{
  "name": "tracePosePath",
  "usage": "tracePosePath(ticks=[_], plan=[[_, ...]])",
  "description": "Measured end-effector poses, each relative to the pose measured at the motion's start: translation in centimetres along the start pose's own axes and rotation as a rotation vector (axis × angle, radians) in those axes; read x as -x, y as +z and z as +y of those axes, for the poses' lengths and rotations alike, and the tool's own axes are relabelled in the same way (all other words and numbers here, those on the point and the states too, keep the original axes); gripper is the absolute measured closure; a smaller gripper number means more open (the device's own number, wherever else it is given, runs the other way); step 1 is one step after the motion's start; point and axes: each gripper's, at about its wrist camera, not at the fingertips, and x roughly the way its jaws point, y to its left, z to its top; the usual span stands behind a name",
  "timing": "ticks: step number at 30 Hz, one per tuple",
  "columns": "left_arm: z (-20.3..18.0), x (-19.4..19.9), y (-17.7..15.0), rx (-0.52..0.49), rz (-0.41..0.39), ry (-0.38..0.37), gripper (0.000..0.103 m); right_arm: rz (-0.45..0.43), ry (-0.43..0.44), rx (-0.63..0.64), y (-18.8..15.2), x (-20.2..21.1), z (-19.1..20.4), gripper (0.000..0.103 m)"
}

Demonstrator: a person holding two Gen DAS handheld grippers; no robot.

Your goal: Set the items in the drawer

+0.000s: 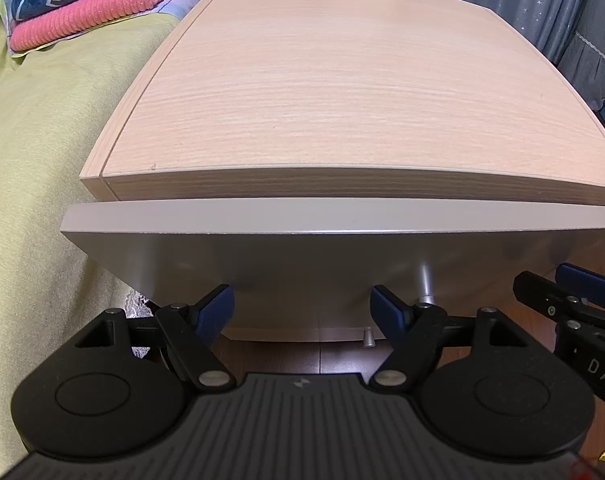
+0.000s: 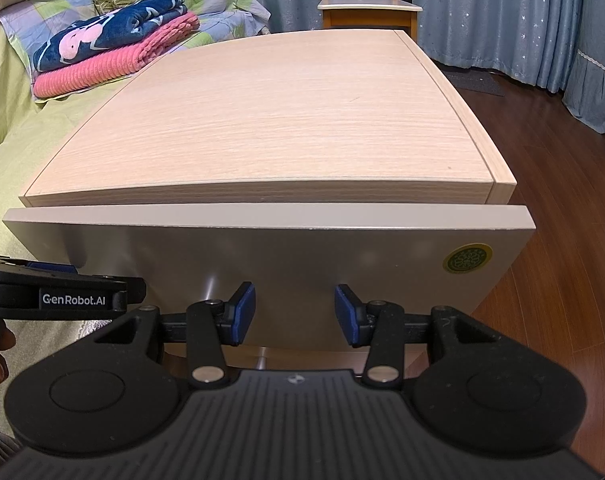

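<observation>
Right wrist view: both the left gripper (image 1: 302,308) and right gripper (image 2: 295,312) were held spread and empty before the nightstand's drawer front (image 2: 262,256), apparently poised for its handle.

We list a nightstand (image 2: 262,120) with a pale wood-grain top; its drawer (image 2: 262,248) front is plain beige-grey and carries a round green-and-yellow sticker (image 2: 467,258) near its right edge. The grippers (image 2: 294,312) are black with blue pads (image 2: 244,304). On the yellow-green bedspread (image 1: 34,140) we record a pink ribbed blanket (image 2: 102,68) under a navy one (image 2: 114,28) with pink figures. The curtains (image 2: 502,12) are blue-grey with small white stars; the floor (image 2: 562,200) is reddish-brown wood.
</observation>
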Motion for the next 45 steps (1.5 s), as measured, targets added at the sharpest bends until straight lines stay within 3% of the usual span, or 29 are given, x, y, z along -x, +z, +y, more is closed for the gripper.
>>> tracePosePath(ticks=[34, 45], plan=[[0.0, -1.9, 3.2, -0.003, 0.009, 0.004, 0.028, 0.009, -0.015, -0.050, 1.0, -0.7, -0.4, 0.064], [-0.7, -2.1, 4.1, -0.016, 0.016, 0.048, 0.028, 0.028, -0.043, -0.080, 1.0, -0.8, -0.1, 0.061]])
